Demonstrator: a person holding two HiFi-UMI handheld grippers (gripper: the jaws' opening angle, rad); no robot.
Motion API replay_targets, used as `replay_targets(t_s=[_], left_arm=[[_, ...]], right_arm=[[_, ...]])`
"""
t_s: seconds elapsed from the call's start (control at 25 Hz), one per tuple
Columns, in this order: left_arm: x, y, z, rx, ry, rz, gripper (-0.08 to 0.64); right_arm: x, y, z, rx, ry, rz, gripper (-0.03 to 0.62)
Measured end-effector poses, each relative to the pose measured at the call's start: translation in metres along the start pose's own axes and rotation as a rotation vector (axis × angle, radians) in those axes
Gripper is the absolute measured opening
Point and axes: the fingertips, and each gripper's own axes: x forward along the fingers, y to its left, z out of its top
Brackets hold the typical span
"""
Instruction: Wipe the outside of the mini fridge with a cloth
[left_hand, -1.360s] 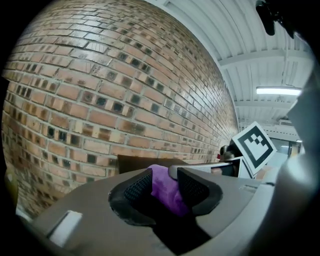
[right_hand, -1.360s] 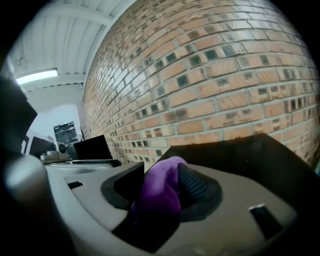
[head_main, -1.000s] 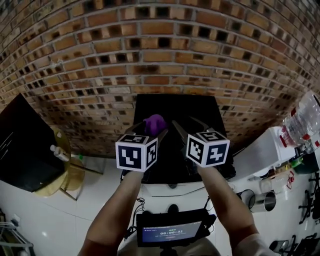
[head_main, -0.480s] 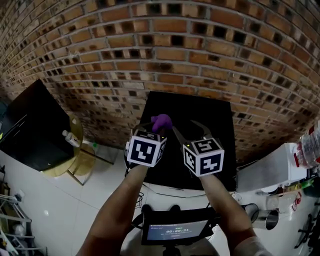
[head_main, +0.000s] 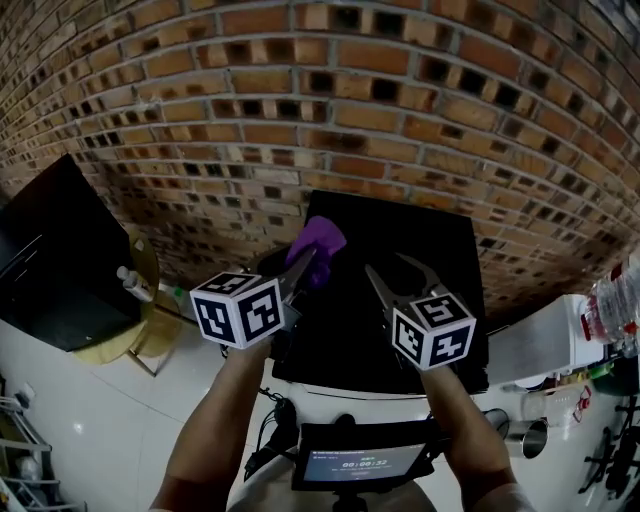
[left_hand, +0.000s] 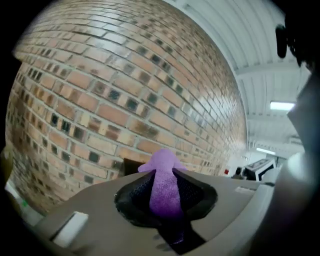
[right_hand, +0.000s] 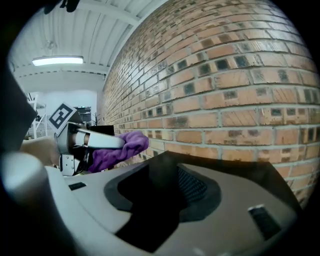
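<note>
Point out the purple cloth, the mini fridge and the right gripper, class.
purple cloth (left_hand: 164, 187): left gripper view, on the strip pinched between the fingers.
mini fridge (head_main: 450, 235): head view, on its bare black top.
right gripper (head_main: 384, 262): head view, midway between its open fingertips.

Purple cloth (head_main: 319, 238) in left claw (head_main: 311, 263)
</note>
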Motion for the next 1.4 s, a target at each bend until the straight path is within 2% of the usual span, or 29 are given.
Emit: replay_targets(t_s=[0.08, 0.16, 0.4, 0.52, 0.6, 0.8, 1.0, 1.4], left_arm=[[-0.010, 0.020, 0.019, -0.096, -0.094, -0.054, 0.078], [-0.016, 0.048, 0.029, -0.174, -0.152, -0.077, 0.078], [0.000, 0.119, 0.036, -0.303, -0.226, -0.075, 0.078], [0.023, 0.134, 0.026, -0.344, -0.200, -0.083, 0.078], [0.038, 0.140, 0.019, -0.368, -0.180, -0.092, 0.080], [0.071, 0.146, 0.007, -0.423, -0.164, -0.099, 0.080], [0.095, 0.147, -0.006, -0.435, -0.133, -0.098, 0.081], [0.109, 0.161, -0.044, -0.460, -0.074, -0.067, 0.078]], right_arm=[[0.005, 0.014, 0.009, -0.013, -0.016, 0.013, 0.167], [0.013, 0.032, 0.018, -0.017, -0.030, 0.039, 0.167], [0.042, 0.067, 0.022, -0.008, -0.036, 0.068, 0.167], [0.051, 0.076, 0.019, 0.004, -0.035, 0.062, 0.167], [0.053, 0.078, 0.020, 0.010, -0.043, 0.055, 0.129], [0.056, 0.072, 0.018, 0.028, -0.023, 0.040, 0.129], [0.057, 0.073, 0.017, 0.030, -0.010, 0.052, 0.129], [0.058, 0.078, 0.017, 0.019, -0.013, 0.074, 0.129]])
